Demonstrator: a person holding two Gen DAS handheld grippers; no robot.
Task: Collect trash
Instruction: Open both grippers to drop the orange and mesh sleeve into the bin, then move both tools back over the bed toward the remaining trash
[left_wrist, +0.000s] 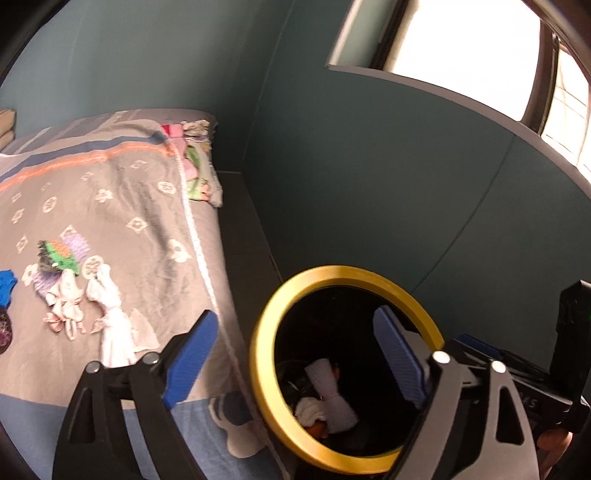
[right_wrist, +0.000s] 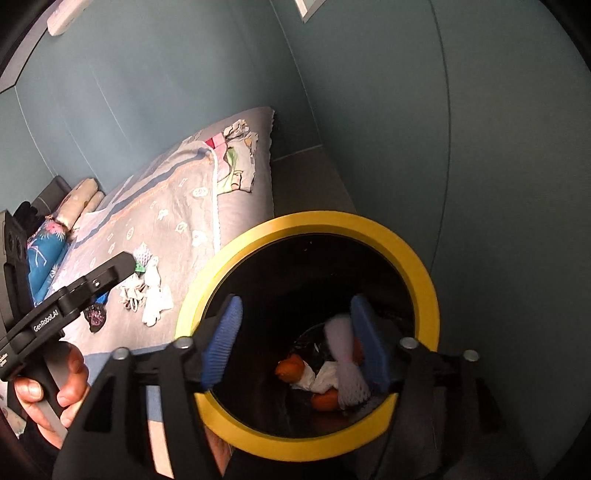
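Both tools, left (left_wrist: 291, 363) and right (right_wrist: 295, 341), hang spread and empty over the bin (right_wrist: 413, 243), so trash (right_wrist: 347, 360) falls inside.
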